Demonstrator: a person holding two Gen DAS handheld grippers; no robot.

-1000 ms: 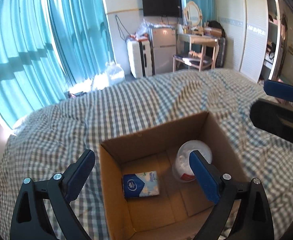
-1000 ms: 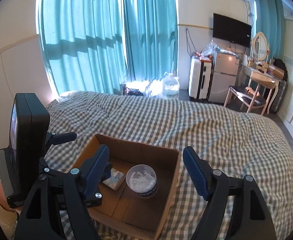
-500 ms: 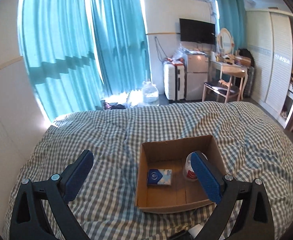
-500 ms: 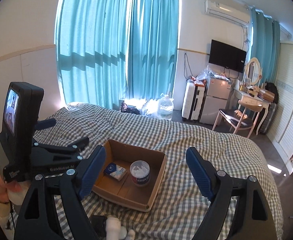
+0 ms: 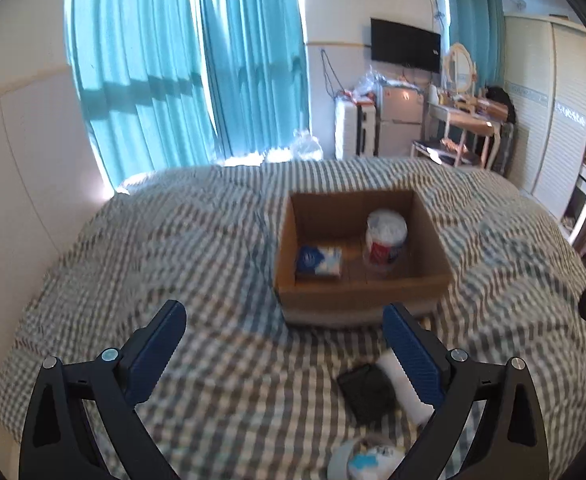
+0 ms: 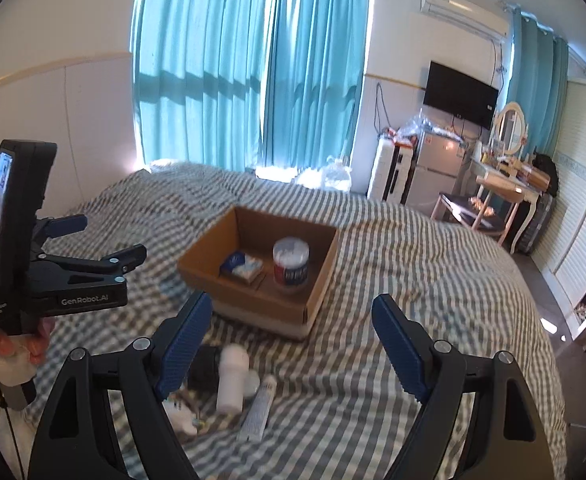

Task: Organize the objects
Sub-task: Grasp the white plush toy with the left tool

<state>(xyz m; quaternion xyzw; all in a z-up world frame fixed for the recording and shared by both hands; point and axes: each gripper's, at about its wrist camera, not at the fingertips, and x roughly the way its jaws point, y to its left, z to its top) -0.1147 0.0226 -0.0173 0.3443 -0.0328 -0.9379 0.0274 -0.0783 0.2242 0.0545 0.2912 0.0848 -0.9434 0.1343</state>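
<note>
Checked bed [image 6: 433,280], cardboard box [image 6: 197,276] mid-bed, sort part done.
Box holds cotton-swab jar [image 6: 291,266] and tissue pack [image 6: 243,267]; white bottle [image 6: 232,376], tube [image 6: 259,408], black item [image 5: 367,390] wait near. Left claw [image 5: 289,356] and right claw [image 6: 289,344] wide open, empty. Teal curtains behind.

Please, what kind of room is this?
Most likely a bedroom: a bed with a checked cover fills the room, and a dressing table with an oval mirror stands by the far wall.
</note>
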